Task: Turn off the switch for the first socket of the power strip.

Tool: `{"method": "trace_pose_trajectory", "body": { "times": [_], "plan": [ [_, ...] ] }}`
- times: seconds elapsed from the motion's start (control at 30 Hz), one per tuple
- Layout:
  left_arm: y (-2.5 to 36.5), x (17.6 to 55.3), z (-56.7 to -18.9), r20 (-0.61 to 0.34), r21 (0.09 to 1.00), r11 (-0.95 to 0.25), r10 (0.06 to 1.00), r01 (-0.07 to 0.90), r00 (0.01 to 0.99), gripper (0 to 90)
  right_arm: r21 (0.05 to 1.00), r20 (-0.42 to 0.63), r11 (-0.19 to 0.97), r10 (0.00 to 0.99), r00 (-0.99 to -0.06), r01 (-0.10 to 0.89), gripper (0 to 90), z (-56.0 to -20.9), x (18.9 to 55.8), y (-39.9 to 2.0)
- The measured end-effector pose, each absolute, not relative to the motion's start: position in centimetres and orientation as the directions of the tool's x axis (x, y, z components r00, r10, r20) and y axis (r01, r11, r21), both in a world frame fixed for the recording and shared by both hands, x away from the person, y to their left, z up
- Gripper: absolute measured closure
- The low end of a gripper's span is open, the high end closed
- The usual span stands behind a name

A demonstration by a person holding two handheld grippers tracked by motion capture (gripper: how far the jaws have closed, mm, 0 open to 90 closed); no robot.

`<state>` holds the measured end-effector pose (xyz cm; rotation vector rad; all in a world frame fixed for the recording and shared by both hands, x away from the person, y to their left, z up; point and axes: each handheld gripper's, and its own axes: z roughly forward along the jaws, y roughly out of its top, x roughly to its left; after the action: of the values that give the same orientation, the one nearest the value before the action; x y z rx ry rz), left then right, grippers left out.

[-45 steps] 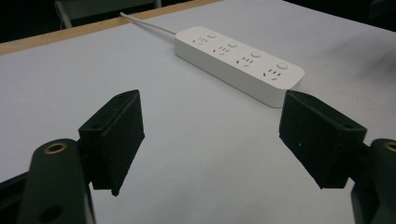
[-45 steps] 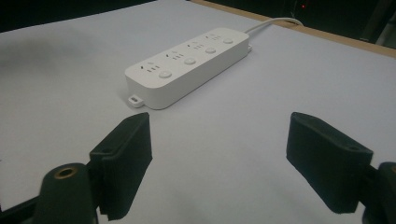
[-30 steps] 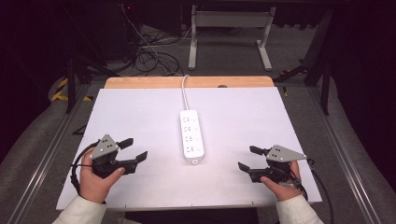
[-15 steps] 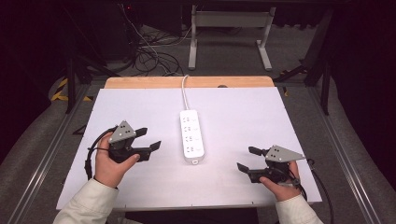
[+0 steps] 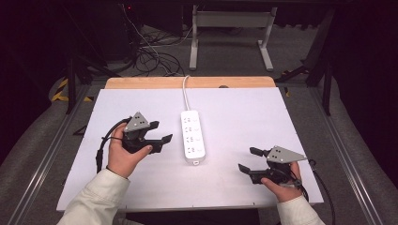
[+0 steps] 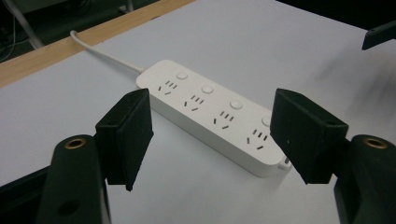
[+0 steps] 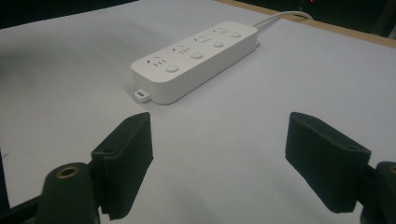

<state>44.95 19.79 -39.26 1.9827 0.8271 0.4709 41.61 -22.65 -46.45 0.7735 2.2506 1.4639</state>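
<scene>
A white power strip (image 5: 193, 136) with several sockets and round buttons lies lengthwise in the middle of the white table (image 5: 244, 108). Its cord (image 5: 185, 91) runs off over the far edge. My left gripper (image 5: 160, 132) hovers just left of the strip and points at it, open with nothing between the jaws. In the left gripper view the strip (image 6: 215, 114) lies close ahead of the open gripper (image 6: 215, 137). My right gripper (image 5: 247, 159) rests low at the near right, open, a hand's width from the strip's near end. Its own view shows the strip (image 7: 196, 58) farther off, beyond the open gripper (image 7: 226, 158).
A wooden strip (image 5: 141, 83) borders the table's far edge. Behind it, loose cables (image 5: 155, 56) lie on the floor beside a metal stand (image 5: 230, 28). Metal rails (image 5: 51, 154) run along both sides of the table.
My left hand has carried its gripper away from the near left, farther up the table and rightward, close to the power strip. The right gripper has stayed put.
</scene>
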Motion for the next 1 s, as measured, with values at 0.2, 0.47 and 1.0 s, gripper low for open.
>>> {"method": "trace_pose_trajectory", "body": {
  "times": [0.2,0.47,1.0],
  "plan": [
    [18.8,45.8,-39.2,0.004,0.852,-0.372,0.707,0.367,0.708,31.0,0.913,0.007,0.321,0.609,-0.793,0.254,23.6,-46.5,41.6,-22.6],
    [17.4,47.0,-39.1,0.008,0.848,-0.383,0.698,0.365,0.716,31.4,0.912,0.006,0.322,0.608,-0.794,0.253,23.6,-46.5,41.6,-22.6],
    [14.6,49.4,-39.9,-0.036,0.838,-0.367,0.701,0.404,0.712,41.5,0.913,0.005,0.323,0.599,-0.801,0.247,23.6,-46.4,41.5,-22.6]
  ]
}}
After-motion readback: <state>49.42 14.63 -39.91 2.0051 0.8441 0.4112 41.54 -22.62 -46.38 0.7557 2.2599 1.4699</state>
